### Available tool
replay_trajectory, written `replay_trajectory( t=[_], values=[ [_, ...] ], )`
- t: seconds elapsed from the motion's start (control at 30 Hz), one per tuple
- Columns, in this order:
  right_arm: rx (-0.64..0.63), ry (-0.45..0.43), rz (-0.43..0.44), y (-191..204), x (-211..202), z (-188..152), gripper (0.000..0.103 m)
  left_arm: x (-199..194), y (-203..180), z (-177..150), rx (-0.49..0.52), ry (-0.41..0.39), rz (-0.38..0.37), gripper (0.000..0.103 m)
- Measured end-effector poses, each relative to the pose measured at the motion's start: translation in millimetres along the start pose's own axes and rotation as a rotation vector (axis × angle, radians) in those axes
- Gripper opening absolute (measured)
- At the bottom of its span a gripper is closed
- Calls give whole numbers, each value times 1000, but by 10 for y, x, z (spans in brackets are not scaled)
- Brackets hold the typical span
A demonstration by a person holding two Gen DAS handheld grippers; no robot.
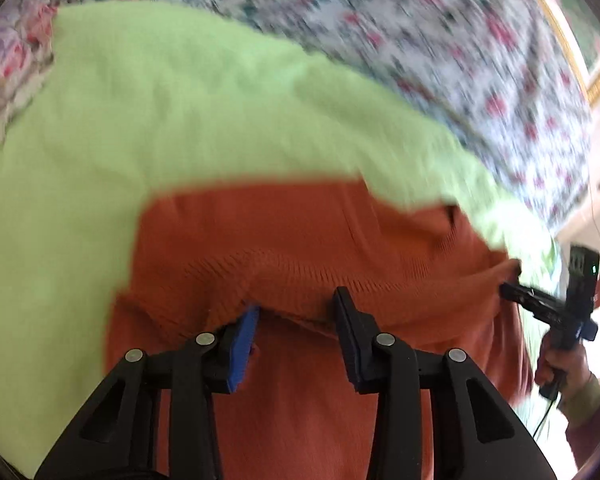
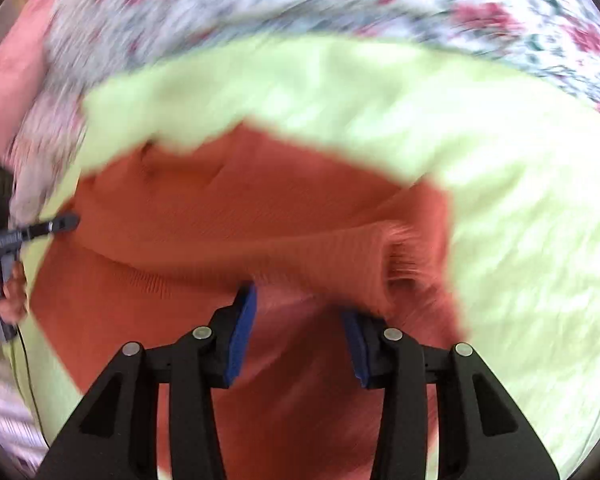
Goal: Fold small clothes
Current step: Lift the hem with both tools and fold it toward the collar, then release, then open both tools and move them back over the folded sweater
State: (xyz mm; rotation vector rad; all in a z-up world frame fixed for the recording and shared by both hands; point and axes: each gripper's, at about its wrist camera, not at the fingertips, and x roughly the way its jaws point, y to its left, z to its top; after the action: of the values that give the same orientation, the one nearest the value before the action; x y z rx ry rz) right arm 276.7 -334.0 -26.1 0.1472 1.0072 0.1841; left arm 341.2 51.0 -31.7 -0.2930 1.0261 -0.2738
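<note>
A rust-orange ribbed knit garment (image 1: pixel 300 240) lies on a light green cloth (image 1: pixel 160 120), which covers a floral-patterned bed sheet (image 1: pixel 440 40). Over the garment's ribbed hem, the left gripper (image 1: pixel 296 312) has its fingers spread, the hem's edge between them, neither pad pressing it. The right gripper (image 2: pixel 300 308) likewise stands spread over the garment's folded edge. A hand (image 1: pixel 560 368) holds that right gripper.
</note>
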Motion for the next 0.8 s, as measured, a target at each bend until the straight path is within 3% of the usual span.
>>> replay_trajectory(
  t=[0.13, 0.2, 0.3, 0.53, 0.8],
  values=[
    [88, -88, -53, -208, -72, 226, 45, -11, 59, 345, -17, -73, 107, 40],
    [137, -119, -88, -293, -137, 293, 46, -71, 148, 444, -46, -91, 111, 41],
    [206, -144, -69, -418, -257, 306, 46, -183, 201, 462, -54, -108, 123, 42],
    [234, -151, -54, -536, -638, 10, 48, -669, 454, 171, -124, -147, 169, 50],
    [230, -129, -3, -86, -819, -501, 52, -1084, 696, -426, -233, -131, 153, 53]
  ],
)
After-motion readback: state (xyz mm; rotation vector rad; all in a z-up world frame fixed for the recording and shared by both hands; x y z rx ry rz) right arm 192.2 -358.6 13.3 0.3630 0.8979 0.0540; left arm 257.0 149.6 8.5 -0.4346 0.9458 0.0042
